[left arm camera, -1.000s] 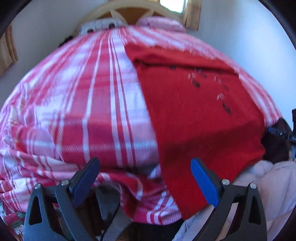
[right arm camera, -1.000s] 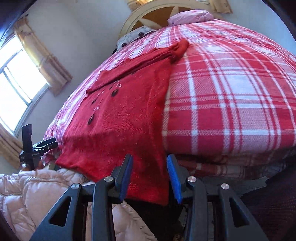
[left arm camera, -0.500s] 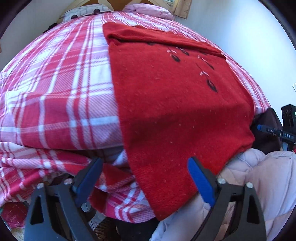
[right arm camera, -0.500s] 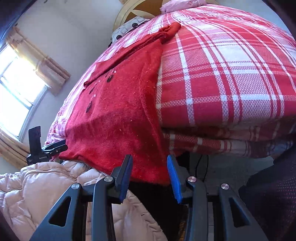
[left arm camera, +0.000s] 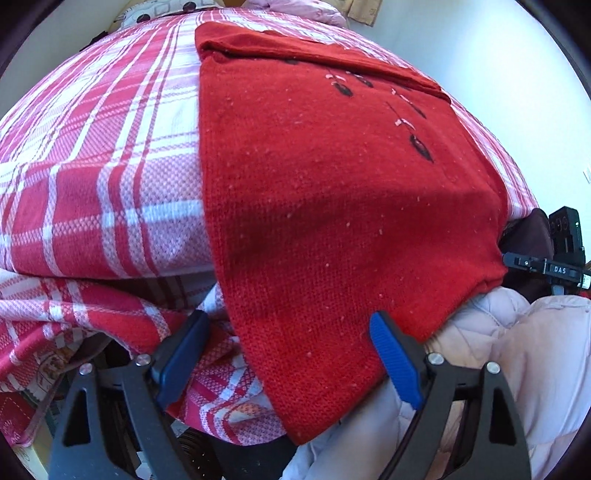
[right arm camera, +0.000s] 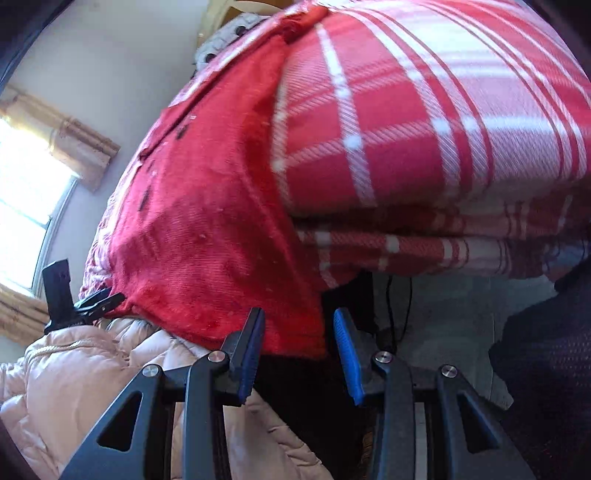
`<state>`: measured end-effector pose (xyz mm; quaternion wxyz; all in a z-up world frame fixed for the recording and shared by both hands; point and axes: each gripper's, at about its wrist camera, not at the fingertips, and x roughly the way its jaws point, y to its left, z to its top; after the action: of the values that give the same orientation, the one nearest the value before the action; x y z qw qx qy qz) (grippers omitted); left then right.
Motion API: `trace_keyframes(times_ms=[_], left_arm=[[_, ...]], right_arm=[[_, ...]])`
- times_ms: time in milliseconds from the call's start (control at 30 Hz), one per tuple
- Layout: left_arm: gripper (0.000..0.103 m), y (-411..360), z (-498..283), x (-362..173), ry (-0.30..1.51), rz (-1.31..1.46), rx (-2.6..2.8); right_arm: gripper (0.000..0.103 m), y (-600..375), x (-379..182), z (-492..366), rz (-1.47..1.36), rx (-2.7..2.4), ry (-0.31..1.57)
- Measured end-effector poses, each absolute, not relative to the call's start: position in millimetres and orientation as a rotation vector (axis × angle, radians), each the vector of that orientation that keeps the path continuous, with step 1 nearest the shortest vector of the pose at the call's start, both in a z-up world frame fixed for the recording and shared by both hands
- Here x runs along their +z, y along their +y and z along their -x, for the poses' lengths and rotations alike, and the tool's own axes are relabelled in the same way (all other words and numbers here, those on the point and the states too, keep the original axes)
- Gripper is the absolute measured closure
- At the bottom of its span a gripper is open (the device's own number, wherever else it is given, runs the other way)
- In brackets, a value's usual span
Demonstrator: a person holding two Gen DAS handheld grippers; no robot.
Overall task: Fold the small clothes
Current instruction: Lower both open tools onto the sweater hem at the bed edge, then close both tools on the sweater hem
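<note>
A: Left gripper (left arm camera: 291, 354)?
B: Jaws wide, lately narrowed a little, grasping nothing; the red sweater's (left arm camera: 332, 206) hanging corner lies between the pads, unpinched.

A: Right gripper (right arm camera: 297, 352)?
B: Part-way apart, released; the sweater's (right arm camera: 207, 229) hem sits just ahead, not clamped.

A: Sweater's position?
B: Spread flat on the red plaid bedcover (left arm camera: 92, 166), lower edge draped over the bed's edge onto a pink puffer jacket (right arm camera: 74, 365). Pillows (left arm camera: 155, 11) beyond.
</note>
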<state>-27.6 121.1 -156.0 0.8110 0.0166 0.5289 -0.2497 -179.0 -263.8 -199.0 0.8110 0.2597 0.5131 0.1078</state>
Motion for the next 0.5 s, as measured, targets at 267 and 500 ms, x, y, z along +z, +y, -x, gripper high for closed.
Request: trace_keyframes(times_ms=[267,500], left_arm=[[0.013,112.9,25.0,-159.6,1.133,-0.030,-0.534],[0.018,114.4,28.9,-163.9,1.135,-0.034,-0.543]], right_arm=[[0.062,-257.4,-213.9,175.6,-0.610,0.290,1.131],[0.063,-259.6,-211.9,176.0,-0.628,0.335,1.102]])
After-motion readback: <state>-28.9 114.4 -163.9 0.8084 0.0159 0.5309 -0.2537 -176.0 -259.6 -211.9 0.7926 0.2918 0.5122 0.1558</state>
